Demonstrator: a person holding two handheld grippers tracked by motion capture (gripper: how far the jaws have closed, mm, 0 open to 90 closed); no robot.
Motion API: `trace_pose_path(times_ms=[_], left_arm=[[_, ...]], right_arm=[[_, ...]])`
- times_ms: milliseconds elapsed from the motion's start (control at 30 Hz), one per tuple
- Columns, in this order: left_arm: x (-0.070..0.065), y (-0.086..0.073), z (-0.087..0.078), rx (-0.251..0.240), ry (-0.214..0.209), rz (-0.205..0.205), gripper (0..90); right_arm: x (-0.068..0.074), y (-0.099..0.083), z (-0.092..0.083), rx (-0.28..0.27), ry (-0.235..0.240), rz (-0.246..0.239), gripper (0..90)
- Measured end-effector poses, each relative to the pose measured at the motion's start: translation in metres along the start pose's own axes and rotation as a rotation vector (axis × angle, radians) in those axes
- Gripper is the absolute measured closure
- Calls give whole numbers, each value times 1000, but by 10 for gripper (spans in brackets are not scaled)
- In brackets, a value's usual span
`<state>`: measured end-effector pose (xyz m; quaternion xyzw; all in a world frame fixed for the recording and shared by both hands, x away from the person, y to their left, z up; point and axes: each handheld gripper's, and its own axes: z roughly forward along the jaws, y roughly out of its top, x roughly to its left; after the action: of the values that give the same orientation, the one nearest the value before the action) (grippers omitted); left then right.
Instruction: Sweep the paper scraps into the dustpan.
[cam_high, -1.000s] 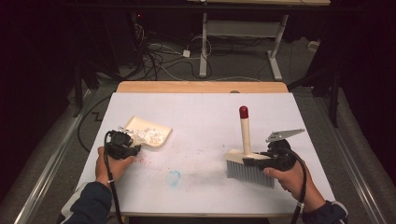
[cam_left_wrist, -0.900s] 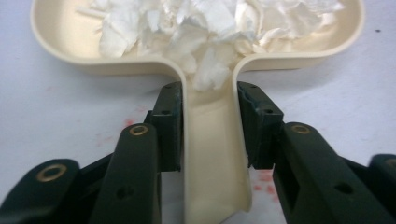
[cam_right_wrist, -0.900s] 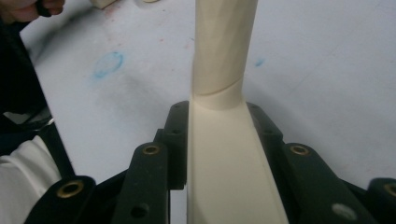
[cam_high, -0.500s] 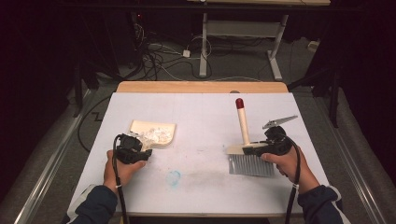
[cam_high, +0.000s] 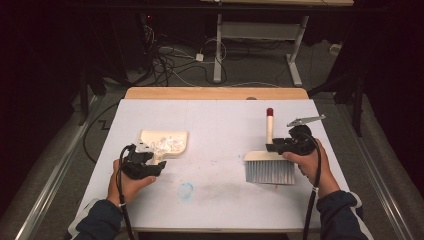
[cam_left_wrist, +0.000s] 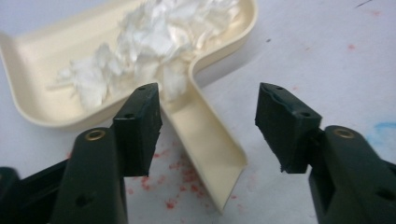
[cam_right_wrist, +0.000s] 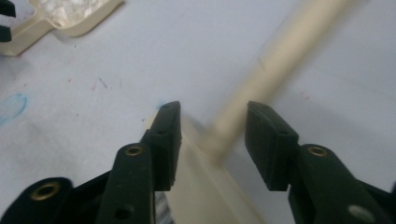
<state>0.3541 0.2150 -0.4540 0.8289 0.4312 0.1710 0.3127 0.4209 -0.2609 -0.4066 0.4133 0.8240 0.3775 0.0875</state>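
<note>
I read this as the release after sweeping: both tools lie flat on the table (cam_high: 220, 210) and both grippers have just been opening.

The left gripper (cam_left_wrist: 208, 119) stands parted around the dustpan's handle (cam_left_wrist: 205, 144), its pads off the plastic, so nothing is held. The handle's long axis runs from the jaws up and away toward the dustpan (cam_high: 163, 144), whose tray holds the white paper scraps (cam_left_wrist: 149, 42). To retake it I would only need to close straight on.

The right gripper (cam_right_wrist: 212, 140) is likewise parted, straddling the spot where the brush handle (cam_right_wrist: 275, 60) meets the brush head; I see no pad pressing on it (that handle is blurred there). From above, the hand brush (cam_high: 270, 167) lies bristles toward me, its red-tipped handle pointing away, with the right gripper (cam_high: 277, 146) just beside the head.

Each tool is nearest its own hand, the two well apart. The high view gives that layout; the gripper views give the jaw gaps.
</note>
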Motion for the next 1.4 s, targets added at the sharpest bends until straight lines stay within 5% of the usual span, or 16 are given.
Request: trace_pose_path(times_ms=[133,233,367,667,833,967,1400], left_arm=[[-7,-2,-5,-41,-6,57,374],[-12,-5,-10,-64,-11,77,330],[-18,-12,-18,-92,-12,108,299],[-36,-35,-29,-96,-14,205,273],[-37,-43,-35,-113,-27,203,267],[-38,-46,-36,-98,15,225,249],[-42,-47,-38,-117,20,276,227]], right_arm=[[0,0,1,-16,-75,-64,581],[-5,-3,5,-14,-121,-50,629],[-14,-11,9,9,-263,-45,687],[-28,-25,37,101,-343,-23,744],[-31,-26,43,95,-345,-6,720],[-31,-25,43,76,-348,-5,690],[-21,-17,26,-84,-350,-25,540]])
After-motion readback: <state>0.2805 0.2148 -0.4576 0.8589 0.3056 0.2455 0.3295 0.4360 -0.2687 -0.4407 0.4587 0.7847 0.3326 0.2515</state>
